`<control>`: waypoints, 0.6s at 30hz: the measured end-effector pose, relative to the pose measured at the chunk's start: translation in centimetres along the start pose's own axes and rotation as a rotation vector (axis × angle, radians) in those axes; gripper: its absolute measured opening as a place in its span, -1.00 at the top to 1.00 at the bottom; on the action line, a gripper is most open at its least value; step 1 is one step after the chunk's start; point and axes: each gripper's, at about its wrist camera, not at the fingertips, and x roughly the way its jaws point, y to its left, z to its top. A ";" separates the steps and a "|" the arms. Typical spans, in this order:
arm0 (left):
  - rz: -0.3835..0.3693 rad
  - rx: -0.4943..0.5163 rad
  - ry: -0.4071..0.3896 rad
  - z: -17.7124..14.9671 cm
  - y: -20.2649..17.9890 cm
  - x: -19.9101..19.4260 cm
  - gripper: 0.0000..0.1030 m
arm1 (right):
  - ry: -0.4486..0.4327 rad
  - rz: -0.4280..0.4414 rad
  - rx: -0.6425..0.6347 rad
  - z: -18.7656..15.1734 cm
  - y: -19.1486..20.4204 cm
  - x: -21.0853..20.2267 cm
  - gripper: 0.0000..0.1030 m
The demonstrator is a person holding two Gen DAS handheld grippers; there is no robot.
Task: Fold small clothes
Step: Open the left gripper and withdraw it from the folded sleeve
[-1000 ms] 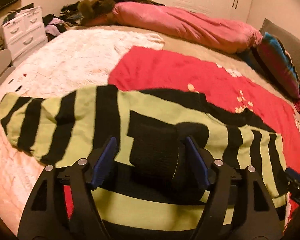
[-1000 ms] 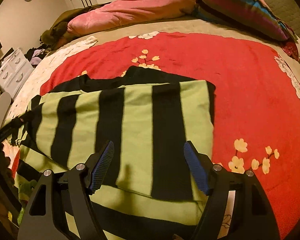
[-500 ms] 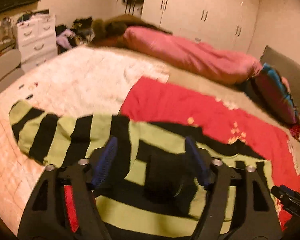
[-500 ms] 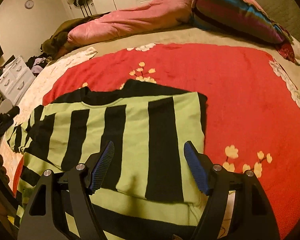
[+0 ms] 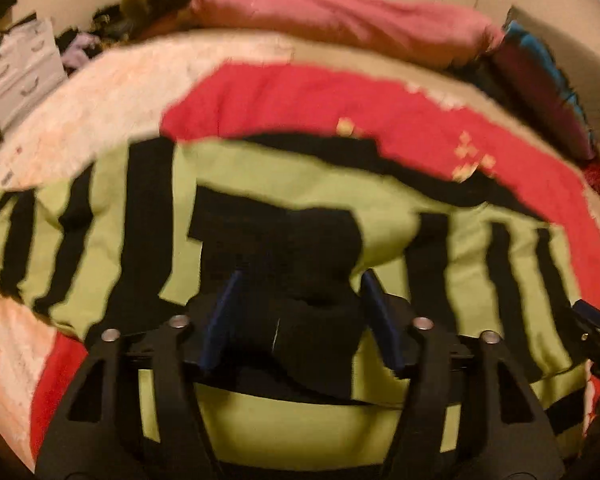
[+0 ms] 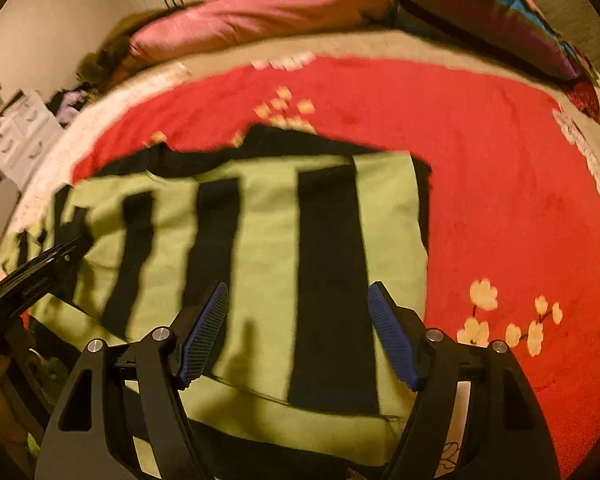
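The left claw (image 5: 300, 316) is gaping wide around a bunched black cuff of the striped sweater (image 6: 260, 240); the right claw (image 6: 298, 332) is hovering wide open above it, gripping nothing.

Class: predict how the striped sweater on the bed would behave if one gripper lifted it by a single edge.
The striped sweater would probably sag and drape, since it already lies in soft folds. Its folded sleeve would likely fall open. It lies flat on the red blanket, so rolling seems unlikely.
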 end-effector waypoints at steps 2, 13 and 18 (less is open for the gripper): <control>0.015 0.012 0.005 -0.3 0.0 0.6 -0.07 | 0.048 -0.022 -0.002 -0.5 -0.5 1.3 -0.39; -0.044 0.006 -0.052 0.4 -0.1 -1.4 -0.48 | 0.012 0.024 0.025 -0.8 -0.8 -0.4 -0.40; -0.057 -0.011 -0.074 0.9 -0.1 -2.7 -0.51 | -0.021 0.053 0.035 -0.8 -0.6 -2.2 -0.51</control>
